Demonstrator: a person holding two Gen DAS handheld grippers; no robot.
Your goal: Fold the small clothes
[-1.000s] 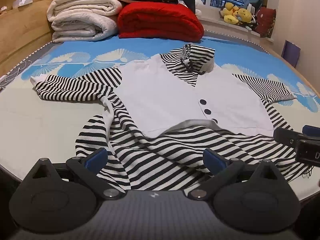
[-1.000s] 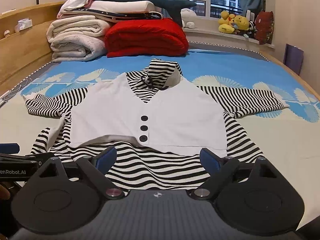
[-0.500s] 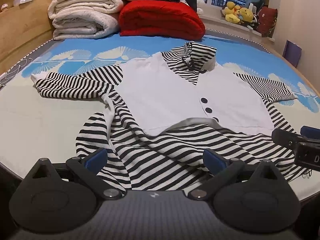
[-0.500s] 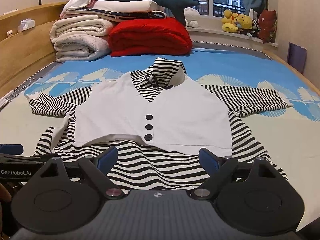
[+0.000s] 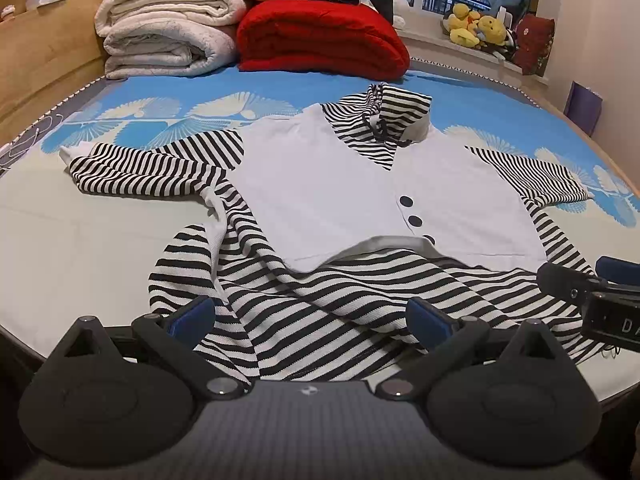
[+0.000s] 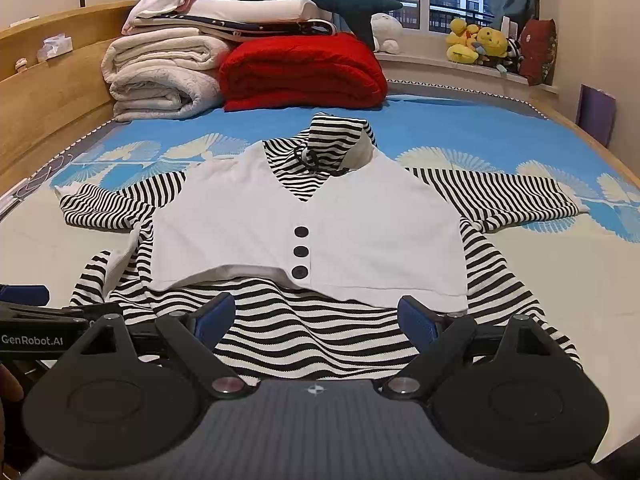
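Note:
A small hooded top [image 5: 352, 192] [image 6: 304, 220] lies face up on the bed, with a white vest front, three black buttons and black-and-white striped sleeves, hood and hem. Its left side is rumpled, with the sleeve bunched. My left gripper [image 5: 310, 314] hovers open over the striped hem on the left side. Over the hem's middle my right gripper [image 6: 316, 316] is open too, nothing between its fingers. The right gripper's tip [image 5: 592, 292] shows at the right edge of the left wrist view. The left gripper's body [image 6: 44, 320] shows at the left edge of the right wrist view.
Folded white blankets [image 6: 160, 76] and a red quilt [image 6: 304, 72] are stacked at the head of the bed. A wooden side rail [image 6: 44, 112] runs along the left. Plush toys [image 6: 480, 44] sit on the window sill. The blue patterned sheet [image 6: 500, 136] covers the mattress.
Both grippers have crept forward and lower toward the striped hem; the garment looks larger in each view. The top itself has not moved.

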